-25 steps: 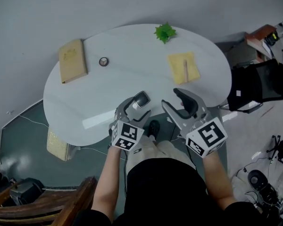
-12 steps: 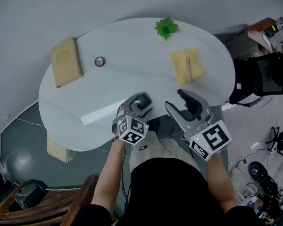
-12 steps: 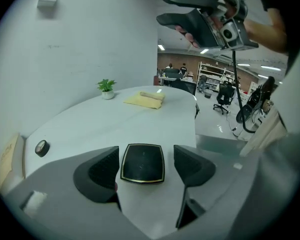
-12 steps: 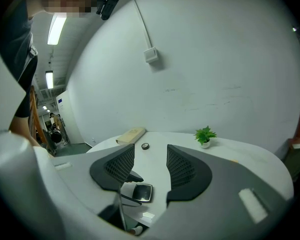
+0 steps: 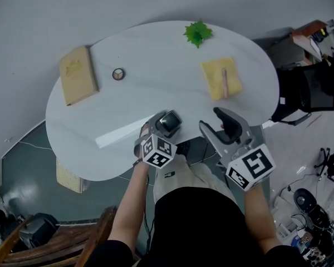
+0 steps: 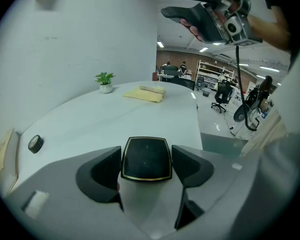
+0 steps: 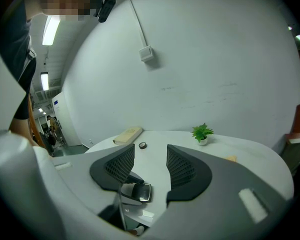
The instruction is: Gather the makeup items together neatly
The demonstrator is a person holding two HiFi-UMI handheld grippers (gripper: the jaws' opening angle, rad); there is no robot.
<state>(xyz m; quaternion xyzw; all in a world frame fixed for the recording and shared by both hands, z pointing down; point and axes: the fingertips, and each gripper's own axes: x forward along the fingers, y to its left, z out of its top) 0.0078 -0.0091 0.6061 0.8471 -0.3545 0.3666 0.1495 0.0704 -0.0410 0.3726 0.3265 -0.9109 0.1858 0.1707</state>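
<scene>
A square black compact [image 6: 146, 156] with a gold rim sits between the jaws of my left gripper [image 5: 167, 123], near the table's front edge. The jaws are closing, and both pads lie against the compact's sides. My right gripper [image 5: 211, 119] hangs open and holds nothing, just right of the left one over the front edge. In the right gripper view the compact [image 7: 135, 192] shows low between the open jaws [image 7: 147, 166]. A small round pot [image 5: 118, 74] lies far left. A thin stick-shaped item [image 5: 224, 82] rests on a yellow cloth [image 5: 214, 74] at the far right.
The white oval table [image 5: 156, 88] also carries a tan book [image 5: 77, 82] at its left end and a small green plant [image 5: 198, 33] at the back. A black office chair [image 5: 309, 93] stands right of the table, and a wooden chair [image 5: 61, 243] is at the lower left.
The left gripper has edged slightly forward over the table's front edge, the compact still between its jaws. The right gripper has shifted a little to the right.
</scene>
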